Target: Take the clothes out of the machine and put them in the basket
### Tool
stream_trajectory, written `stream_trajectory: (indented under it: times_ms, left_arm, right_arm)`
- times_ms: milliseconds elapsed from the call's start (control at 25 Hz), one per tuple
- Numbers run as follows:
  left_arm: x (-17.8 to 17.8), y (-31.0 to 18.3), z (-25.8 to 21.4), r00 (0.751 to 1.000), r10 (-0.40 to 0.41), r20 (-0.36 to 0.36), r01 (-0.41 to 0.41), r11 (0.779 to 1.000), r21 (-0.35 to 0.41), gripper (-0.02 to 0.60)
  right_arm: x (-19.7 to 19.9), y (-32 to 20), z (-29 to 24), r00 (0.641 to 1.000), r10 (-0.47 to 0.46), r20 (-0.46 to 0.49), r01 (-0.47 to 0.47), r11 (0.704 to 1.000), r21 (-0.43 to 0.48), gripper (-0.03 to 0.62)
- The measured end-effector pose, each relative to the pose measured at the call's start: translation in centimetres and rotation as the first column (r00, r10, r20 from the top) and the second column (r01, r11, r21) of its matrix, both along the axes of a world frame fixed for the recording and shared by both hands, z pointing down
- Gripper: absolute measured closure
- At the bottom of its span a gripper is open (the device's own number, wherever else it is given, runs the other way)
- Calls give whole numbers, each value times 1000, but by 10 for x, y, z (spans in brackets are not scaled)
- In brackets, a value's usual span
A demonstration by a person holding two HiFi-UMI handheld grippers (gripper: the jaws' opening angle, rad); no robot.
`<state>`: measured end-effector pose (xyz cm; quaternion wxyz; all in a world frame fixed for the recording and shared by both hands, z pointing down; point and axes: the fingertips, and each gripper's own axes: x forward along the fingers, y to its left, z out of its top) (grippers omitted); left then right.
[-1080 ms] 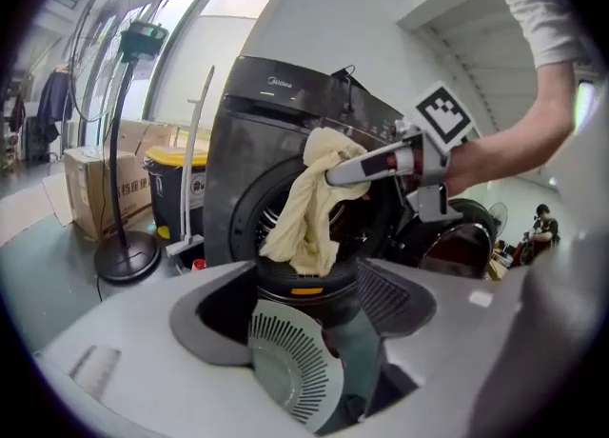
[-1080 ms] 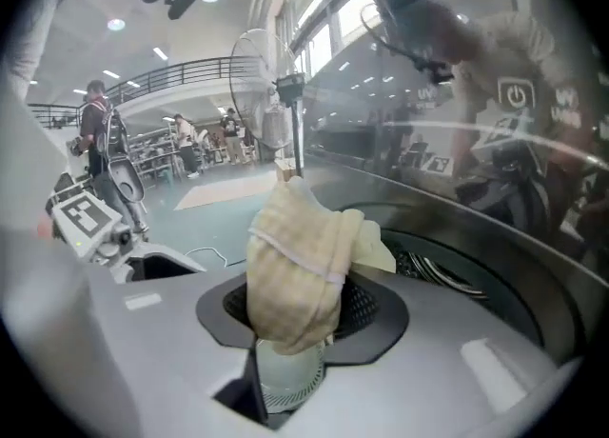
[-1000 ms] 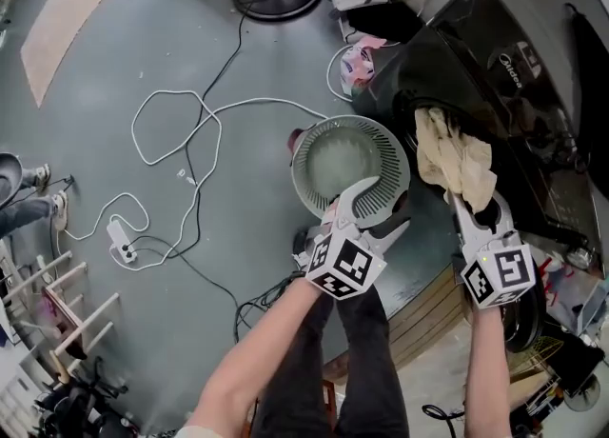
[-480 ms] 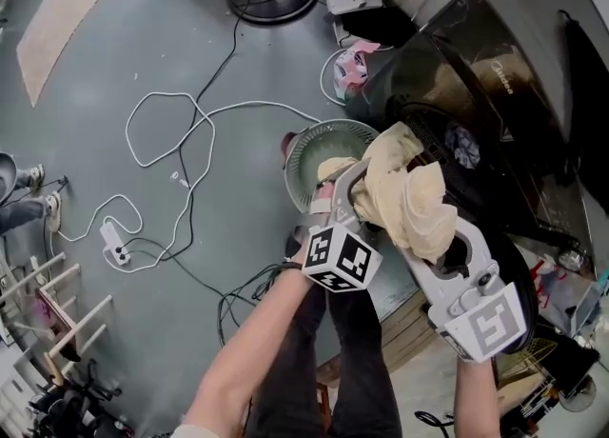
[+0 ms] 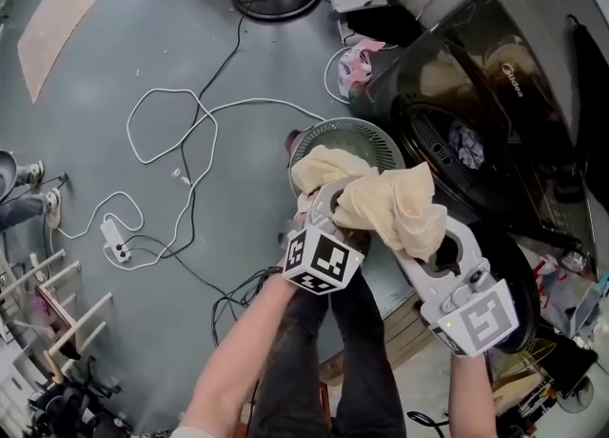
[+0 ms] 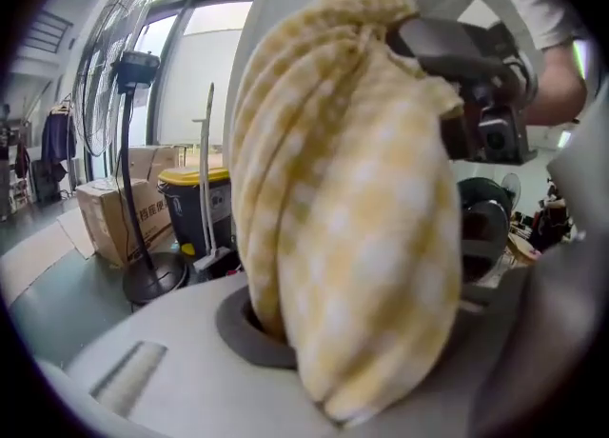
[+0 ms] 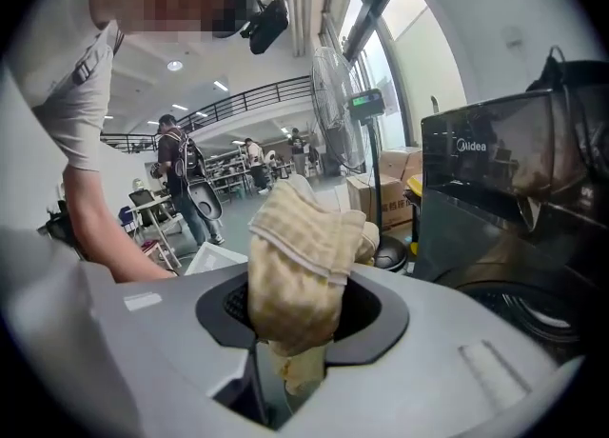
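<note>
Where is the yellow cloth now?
Head view centre: yellow cloth over the basket, in the right gripper, the left gripper closing its jaws on it.

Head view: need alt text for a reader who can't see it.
Seen from above, two hand-held tongs hold a yellow checked cloth in front of a round green basket on the grey floor: the right tongs clamp it and the left tongs are closing on it. The black washing machine stands open at right.
</note>
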<state>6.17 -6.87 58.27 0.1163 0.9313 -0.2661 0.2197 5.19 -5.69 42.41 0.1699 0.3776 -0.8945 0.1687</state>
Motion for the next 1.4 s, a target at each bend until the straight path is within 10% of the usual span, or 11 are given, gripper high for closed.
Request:
stream_trajectory:
  times_ms: [320, 480, 1400]
  left_arm:
    - [-11, 12, 40, 999, -16, 29, 19, 993, -114, 423]
    - [-11, 23, 59, 998, 34, 59, -23, 983, -180, 307]
    - [-41, 25, 55, 999, -41, 30, 46, 982, -182, 290]
  right_arm:
    - [-7, 1, 36, 999, 52, -17, -53, 996, -78, 459]
    - [-11, 7, 49, 998, 35, -47, -39, 994, -105, 461]
    - [-11, -3, 126, 986, 76, -145, -105, 974, -201, 459]
